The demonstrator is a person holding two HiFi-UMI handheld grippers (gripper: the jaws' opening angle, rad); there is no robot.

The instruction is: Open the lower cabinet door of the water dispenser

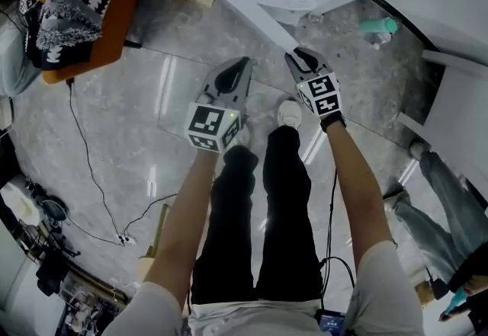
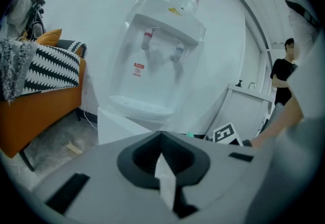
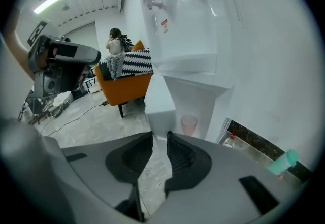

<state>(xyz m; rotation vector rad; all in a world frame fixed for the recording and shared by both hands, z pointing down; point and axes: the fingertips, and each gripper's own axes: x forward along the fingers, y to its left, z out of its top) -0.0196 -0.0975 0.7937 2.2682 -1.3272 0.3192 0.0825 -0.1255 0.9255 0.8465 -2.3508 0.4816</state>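
Right gripper: jaws a narrow slit apart, nothing between them. Tips aim at the door edge without touching it. Left gripper: jaws closed together, empty. Dispenser: tall white box in smooth glossy plastic, against the wall. Door: flat white panel at the base, standing swung out with the cavity showing. Judged light, stiff, slick, hinged; pinch its free vertical edge. 1 pink translucent cup inside.

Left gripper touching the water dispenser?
Apart. Left gripper view: the water dispenser stands well beyond the left gripper; head view shows floor between them.
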